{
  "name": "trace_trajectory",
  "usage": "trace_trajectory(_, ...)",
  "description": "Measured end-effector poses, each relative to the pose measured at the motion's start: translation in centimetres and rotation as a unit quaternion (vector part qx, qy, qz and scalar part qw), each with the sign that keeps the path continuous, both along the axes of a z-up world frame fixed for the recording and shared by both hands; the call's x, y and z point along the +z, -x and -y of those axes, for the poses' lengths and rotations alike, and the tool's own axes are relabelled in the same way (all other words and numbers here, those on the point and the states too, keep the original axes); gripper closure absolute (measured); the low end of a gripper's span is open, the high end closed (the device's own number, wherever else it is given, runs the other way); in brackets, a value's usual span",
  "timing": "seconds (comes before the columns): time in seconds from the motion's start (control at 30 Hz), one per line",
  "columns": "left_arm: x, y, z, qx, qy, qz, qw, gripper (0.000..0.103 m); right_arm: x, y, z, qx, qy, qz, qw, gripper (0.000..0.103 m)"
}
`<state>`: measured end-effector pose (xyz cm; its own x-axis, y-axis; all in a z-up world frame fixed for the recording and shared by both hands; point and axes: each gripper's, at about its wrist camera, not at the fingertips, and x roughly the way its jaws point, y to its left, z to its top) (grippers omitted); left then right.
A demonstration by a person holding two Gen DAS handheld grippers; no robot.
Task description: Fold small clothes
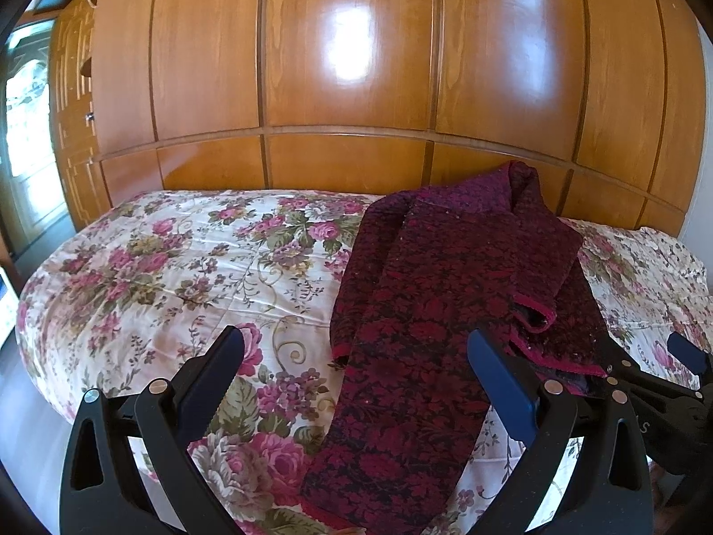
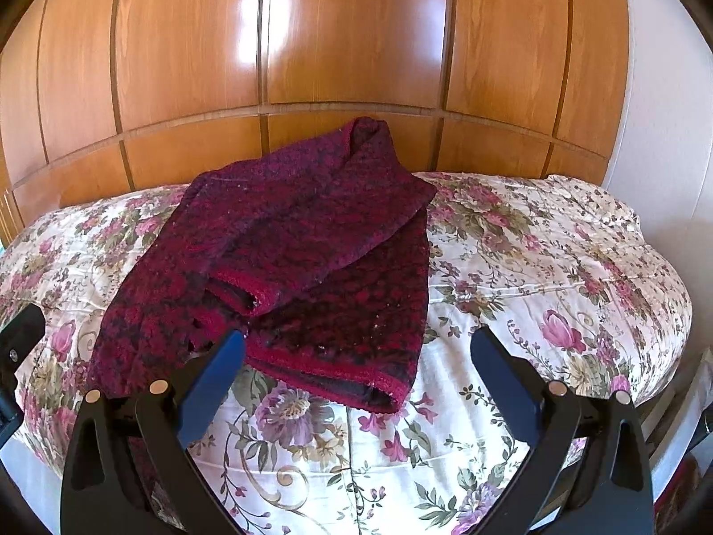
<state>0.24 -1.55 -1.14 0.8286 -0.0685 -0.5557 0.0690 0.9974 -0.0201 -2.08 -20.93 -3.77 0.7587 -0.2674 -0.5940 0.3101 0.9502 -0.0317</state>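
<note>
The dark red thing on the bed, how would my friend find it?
Find the shiny wooden wardrobe wall, then the bed with the cream rose-printed bedspread in front of it. The dark crimson-and-black flowered knit garment lies on it, partly folded, the only dark thing there.

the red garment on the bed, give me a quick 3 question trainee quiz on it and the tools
1. True or false: the left tool is shut on the red garment.
2. What does the garment lie on: A) a bare wooden floor, B) a floral bedspread, C) a chair?
3. In the right wrist view, which finger of the right tool overlaps the garment's near hem?

Key
1. False: both tools are open and hold nothing.
2. B.
3. The finger on the left of the picture; whether it touches the cloth cannot be told.
</note>
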Motion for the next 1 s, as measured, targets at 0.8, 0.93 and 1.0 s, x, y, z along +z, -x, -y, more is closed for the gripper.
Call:
trace_trajectory(0.8, -0.63, -0.48, 0.41, -0.009, -0.008, -0.016, 0.9998, 0.004, -0.55, -0.14, 0.67, -0.004, -0.011, -0.005, 1.000, 0.002)
trace_trajectory(0.93, -0.68, -0.43, 0.56, -0.013, -0.011, -0.013, 0.9998, 0.004, -0.51, -0.05, 0.70, -0.003, -0.011, -0.005, 1.000, 0.002)
trace_trajectory(1.0, -0.65, -0.33, 0.59, -0.014, -0.010, -0.011, 0.9998, 0.004, -0.43, 0.00, 0.69, -0.004, -0.010, -0.003, 1.000, 0.002)
